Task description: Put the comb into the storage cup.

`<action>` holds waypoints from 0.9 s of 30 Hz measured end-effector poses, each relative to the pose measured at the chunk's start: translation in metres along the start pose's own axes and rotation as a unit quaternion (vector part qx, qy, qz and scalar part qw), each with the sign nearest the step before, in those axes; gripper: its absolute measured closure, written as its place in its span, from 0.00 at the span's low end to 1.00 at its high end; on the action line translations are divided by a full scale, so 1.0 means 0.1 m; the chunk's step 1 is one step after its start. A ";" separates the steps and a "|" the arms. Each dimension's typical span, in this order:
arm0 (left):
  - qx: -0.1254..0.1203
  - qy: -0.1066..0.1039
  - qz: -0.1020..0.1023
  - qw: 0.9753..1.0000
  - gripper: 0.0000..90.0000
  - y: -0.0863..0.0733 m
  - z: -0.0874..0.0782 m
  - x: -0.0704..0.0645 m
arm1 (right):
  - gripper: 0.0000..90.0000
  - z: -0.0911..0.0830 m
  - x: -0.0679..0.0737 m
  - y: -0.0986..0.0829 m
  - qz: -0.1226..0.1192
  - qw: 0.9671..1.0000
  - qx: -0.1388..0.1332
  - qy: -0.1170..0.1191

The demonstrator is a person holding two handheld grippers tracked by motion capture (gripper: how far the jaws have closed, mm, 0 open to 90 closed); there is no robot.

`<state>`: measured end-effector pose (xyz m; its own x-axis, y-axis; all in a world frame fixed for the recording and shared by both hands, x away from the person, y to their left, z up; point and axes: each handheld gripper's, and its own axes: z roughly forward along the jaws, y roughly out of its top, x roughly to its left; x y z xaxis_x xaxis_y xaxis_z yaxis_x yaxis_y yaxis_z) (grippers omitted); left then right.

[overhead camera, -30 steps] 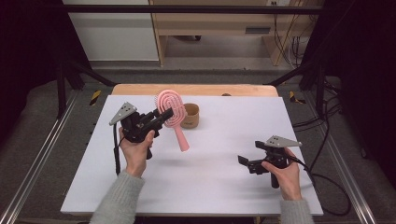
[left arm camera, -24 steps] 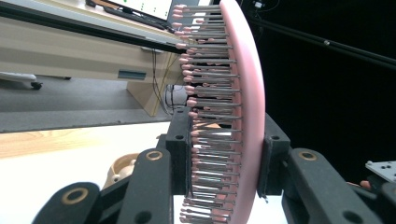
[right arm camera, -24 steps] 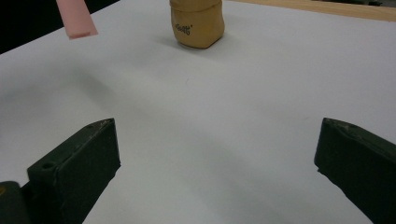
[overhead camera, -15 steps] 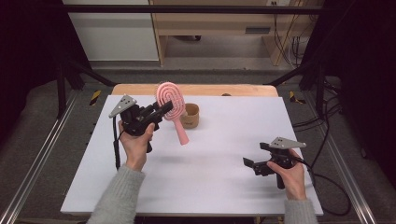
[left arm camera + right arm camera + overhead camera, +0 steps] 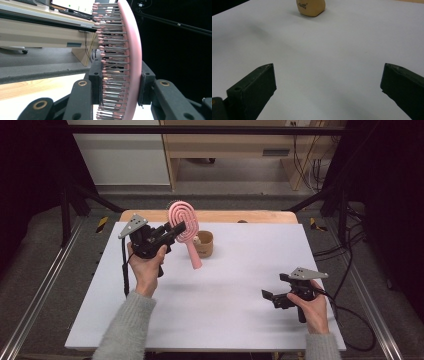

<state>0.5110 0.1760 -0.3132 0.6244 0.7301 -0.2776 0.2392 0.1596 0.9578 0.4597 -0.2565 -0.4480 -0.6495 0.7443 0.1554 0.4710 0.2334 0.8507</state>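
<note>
Overhead, the left gripper (image 5: 170, 231) is held raised at the far left of the table (image 5: 240, 320), its jaws pinching the head of a pink brush (image 5: 184, 227) whose handle hangs down toward the near side, just left of a tan cup (image 5: 204, 244). The right gripper (image 5: 274, 296) is rested low at the near right, jaws spread. In the left gripper view, the brush (image 5: 130, 60) is seen edge-on, clamped across bristles and back; its handle is cut off. In the right gripper view, the cup (image 5: 310, 7) is cropped at the top.

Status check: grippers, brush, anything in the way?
Left gripper shut on brush head, held above table. Right gripper open, low over table. Tan cup behind brush handle.
</note>
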 end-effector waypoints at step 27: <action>-0.008 0.010 -0.003 1.000 0.71 0.13 0.23 0.07 | 0.00 -0.01 0.01 -0.01 -0.007 1.000 -0.001 0.010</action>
<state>0.5358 0.1675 -0.3043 0.6075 0.7425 -0.2821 0.2315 0.1742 0.9571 0.4583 -0.2567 -0.4484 -0.6674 0.7286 0.1542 0.4610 0.2415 0.8539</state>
